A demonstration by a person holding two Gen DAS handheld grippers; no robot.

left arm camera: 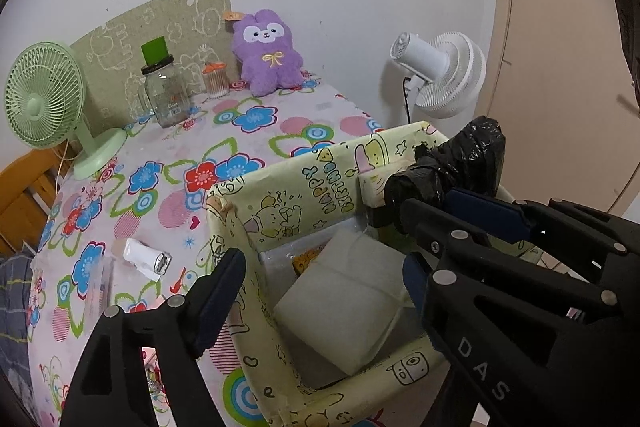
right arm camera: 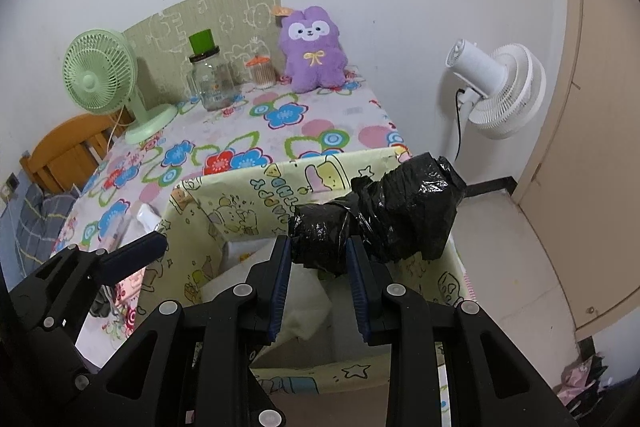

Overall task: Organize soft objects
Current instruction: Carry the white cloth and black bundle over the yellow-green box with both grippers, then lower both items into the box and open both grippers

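The right hand-held gripper (right arm camera: pixel 318 261) was clamped on the twisted neck of a black plastic bundle (right arm camera: pixel 384 215), its bulkier end jutting out over the far right corner of the yellow cartoon-print box (right arm camera: pixel 224 203). That pinch at the narrow waist looked chosen because the crinkly film compresses there, and holding it above the box opening suggests it was about to be dropped inside. The left hand-held gripper (left arm camera: pixel 320 275) hung wide and empty, one finger outside the box's near wall and the other above the pale folded cloth (left arm camera: pixel 340 303) already lying in it (perhaps ready to steady the box, though it was touching nothing I could be sure of). A purple plush toy (left arm camera: pixel 266 53) sat propped against the wall at the worktop's far edge, not yet collected.

The worktop (left arm camera: pixel 256 143) wore a flowered cover; a green fan (left arm camera: pixel 44 99), a glass jar (left arm camera: pixel 166 95) and a white standing fan (left arm camera: pixel 444 73) stood around.
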